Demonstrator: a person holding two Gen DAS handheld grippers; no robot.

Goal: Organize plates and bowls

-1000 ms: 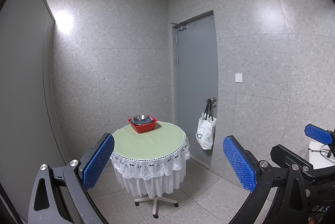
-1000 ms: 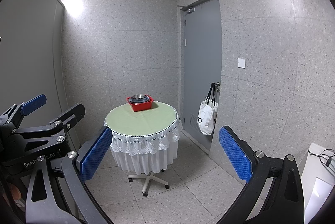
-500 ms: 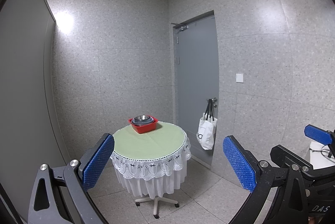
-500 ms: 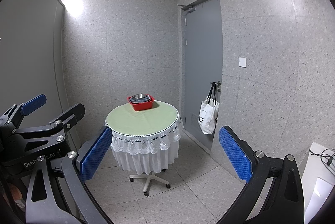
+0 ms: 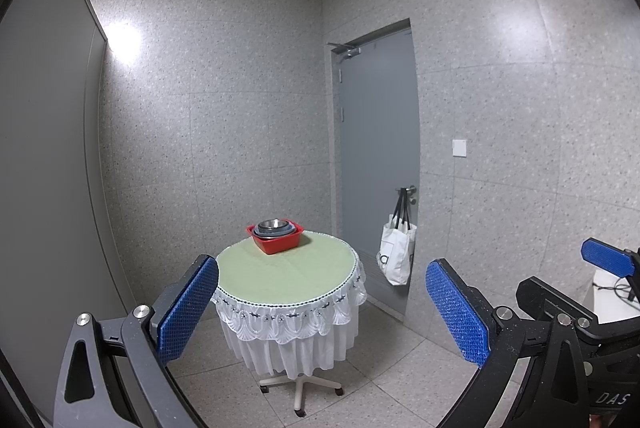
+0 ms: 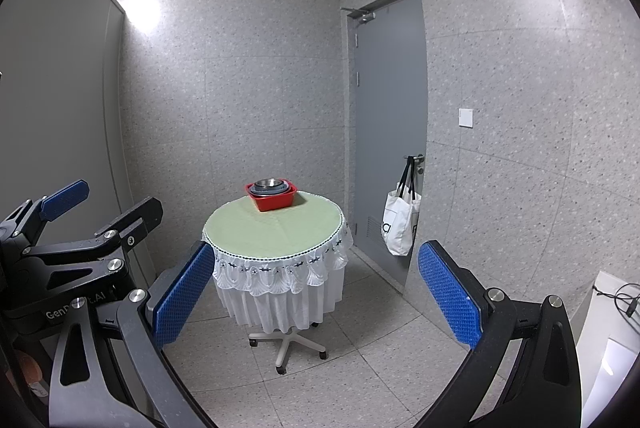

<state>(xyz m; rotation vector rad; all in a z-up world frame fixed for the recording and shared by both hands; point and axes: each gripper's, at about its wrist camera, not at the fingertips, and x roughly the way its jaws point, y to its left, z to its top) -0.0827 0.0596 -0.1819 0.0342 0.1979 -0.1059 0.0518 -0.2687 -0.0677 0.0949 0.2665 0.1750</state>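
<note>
— Across the room in the left wrist view, what stands there?
— A round table [image 5: 256, 274] with a pale green top and a white lace-edged skirt, on a white wheeled pedestal. At its far edge sits a red rectangular plastic basin [image 5: 277, 241], and inside it a nested stack of grey bowls [image 5: 275, 228] topped by a shiny metal one.
— And the left gripper [image 5: 322, 306]?
— Its blue-padded fingers [image 5: 456, 312] are spread wide with nothing between them, well apart from the table. The right gripper [image 5: 608, 264] shows at the right edge.
— Anything else?
— A grey door [image 5: 376, 147] with a white tote bag [image 5: 396, 254] hanging on its handle.
— Now the right wrist view.
— Same table [image 6: 240, 226], the red basin [image 6: 273, 199] with the bowls [image 6: 269, 186] at the far side. The right gripper [image 6: 316, 286] is also wide apart and empty, well short of the table. The left gripper [image 6: 64, 201] appears at the left. The door [image 6: 390, 115] and bag [image 6: 402, 226] are to the right.
</note>
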